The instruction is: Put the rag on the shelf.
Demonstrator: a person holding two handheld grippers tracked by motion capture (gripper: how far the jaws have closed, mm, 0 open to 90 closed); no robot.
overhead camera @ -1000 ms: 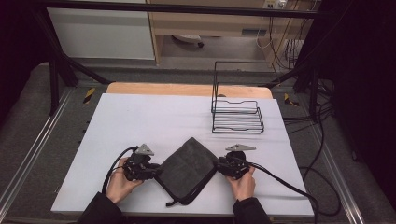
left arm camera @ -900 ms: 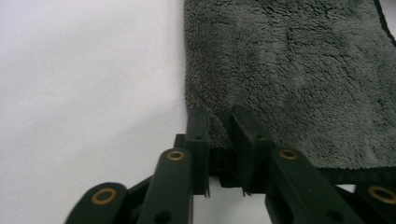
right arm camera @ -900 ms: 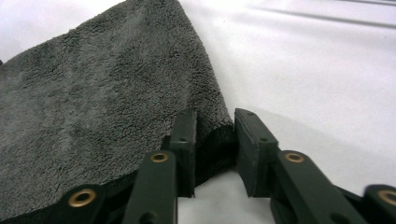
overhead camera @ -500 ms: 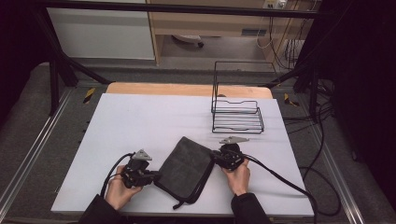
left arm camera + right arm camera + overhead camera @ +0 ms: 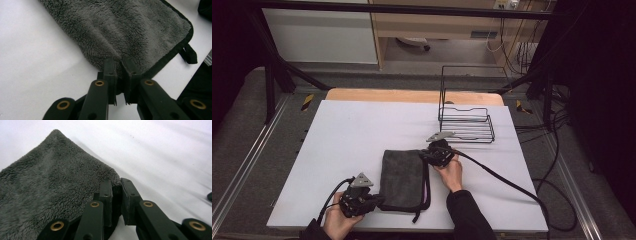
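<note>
At the near left of the white desk (image 5: 342,130), the left gripper (image 5: 371,201) is pinching the near left corner of the grey towel (image 5: 402,177); in the left gripper view its jaws are pressed onto the fleece at the black-bound hem, and the cloth spreads away from them up and to the right. The towel lies flat in the middle of the near half of the desk, its long axis running from the person towards the far edge, with a black hanging loop (image 5: 189,53) poking out at the near hem. At the far right corner, the right gripper (image 5: 428,155) clamps the towel, its jaws closed on the fleece edge in the right gripper view. So each gripper holds one end of a diagonal, and any coming move turns on that line. Farther right and beyond stands a black wire rack (image 5: 464,122), apart from the towel. Compared with a second ago, the towel lay as a diamond between level hands; now it sits squared up, the left hand (image 5: 337,222) drawn nearer the person, the right hand (image 5: 451,172) pushed farther away
</note>
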